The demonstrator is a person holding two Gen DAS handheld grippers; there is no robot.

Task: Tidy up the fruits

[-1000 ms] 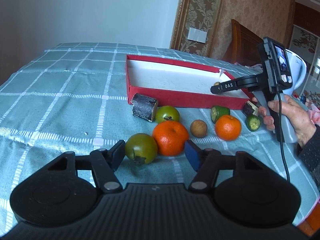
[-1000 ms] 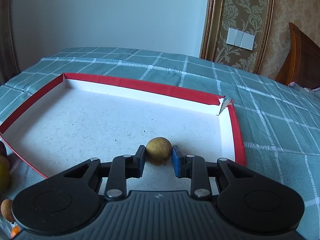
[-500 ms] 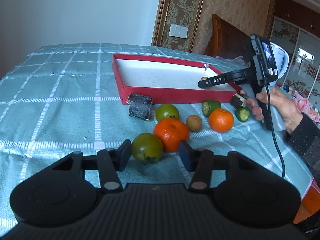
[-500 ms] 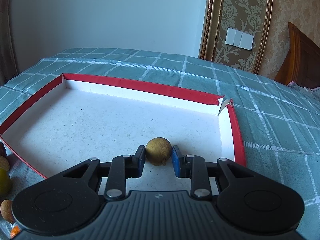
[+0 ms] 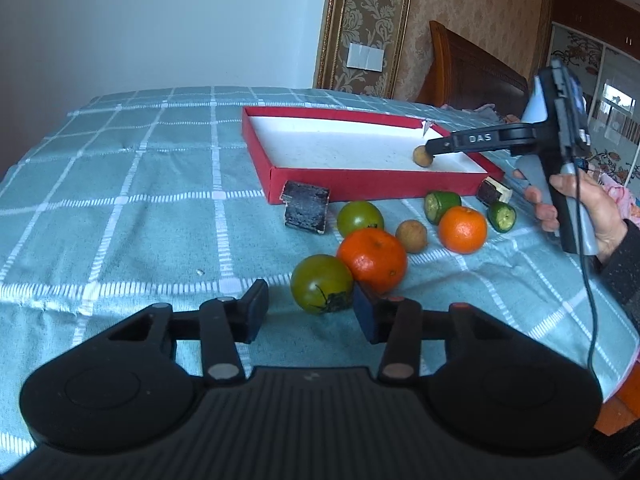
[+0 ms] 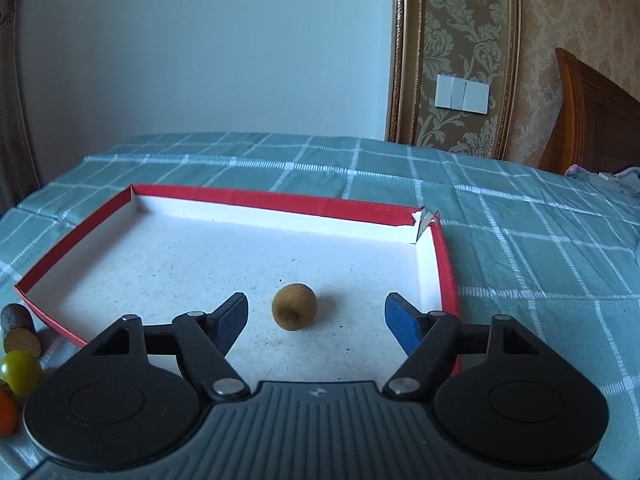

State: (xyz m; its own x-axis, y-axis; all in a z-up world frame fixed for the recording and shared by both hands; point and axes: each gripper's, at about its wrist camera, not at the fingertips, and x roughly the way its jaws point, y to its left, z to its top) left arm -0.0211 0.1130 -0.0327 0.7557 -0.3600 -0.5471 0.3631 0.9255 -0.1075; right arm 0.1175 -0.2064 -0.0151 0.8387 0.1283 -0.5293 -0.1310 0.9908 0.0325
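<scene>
A small round brown fruit [image 6: 295, 306] lies in the shallow red-walled cardboard tray [image 6: 248, 203], toward its 4 o'clock corner. On the teal checked tablecloth [image 5: 120, 208] at the tray's 6 o'clock sit two oranges [image 5: 372, 260], two green tomatoes [image 5: 322, 283], another brown fruit [image 5: 411, 235] and, seemingly, cut pieces.

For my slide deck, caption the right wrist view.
Open right gripper over a small brown fruit resting inside the red tray.

left tool [image 5: 308, 312] open before green tomato [image 5: 321, 283], orange [image 5: 372, 260] touching it, red tray [image 5: 360, 182] beyond
</scene>
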